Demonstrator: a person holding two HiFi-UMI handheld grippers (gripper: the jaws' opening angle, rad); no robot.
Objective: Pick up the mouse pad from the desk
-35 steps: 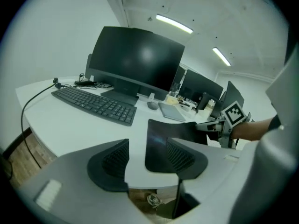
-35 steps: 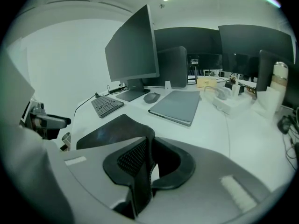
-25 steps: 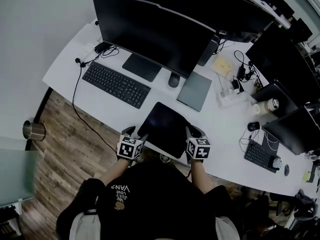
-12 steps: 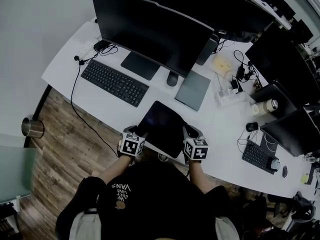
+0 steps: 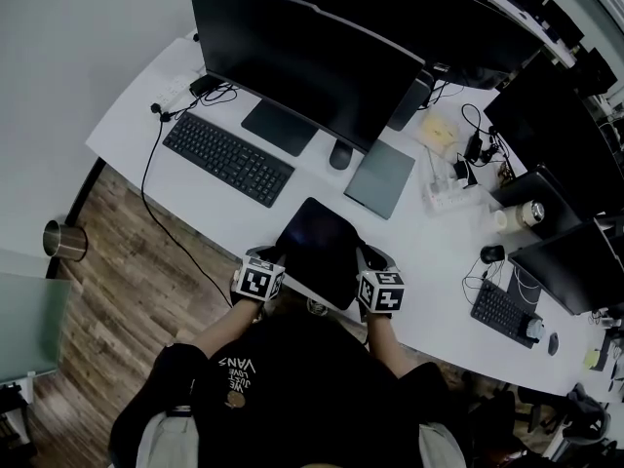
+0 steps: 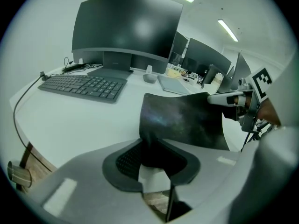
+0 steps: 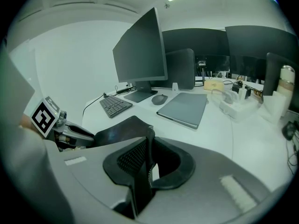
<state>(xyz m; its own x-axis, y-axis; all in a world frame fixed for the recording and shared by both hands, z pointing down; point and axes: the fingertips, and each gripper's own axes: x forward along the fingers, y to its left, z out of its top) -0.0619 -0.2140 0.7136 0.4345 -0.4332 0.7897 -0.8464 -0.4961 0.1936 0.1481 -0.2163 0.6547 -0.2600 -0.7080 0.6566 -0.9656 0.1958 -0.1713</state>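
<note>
The black mouse pad [image 5: 317,252] is held near the desk's front edge between my two grippers, bowed and lifted at its near side. My left gripper [image 5: 273,258] has its jaws closing on the pad's left corner; in the left gripper view the pad [image 6: 182,120] rises out of the jaws [image 6: 156,155]. My right gripper [image 5: 369,258] is shut on the pad's right edge, and in the right gripper view the pad [image 7: 117,132] runs edge-on through the jaws [image 7: 147,157]. Each gripper shows in the other's view: the right gripper [image 6: 233,99], the left gripper [image 7: 70,134].
Behind the pad stand a wide monitor [image 5: 302,57], a black keyboard [image 5: 227,159], a mouse [image 5: 338,154] and a grey closed laptop [image 5: 379,178]. A power strip with cables [image 5: 444,191] and a cup [image 5: 531,206] sit to the right. A metal bin [image 5: 64,240] stands on the floor.
The left jaws have closed onto the pad's left corner. The pad now bows and looks narrower between the grippers. Both hands stayed nearly in place.
</note>
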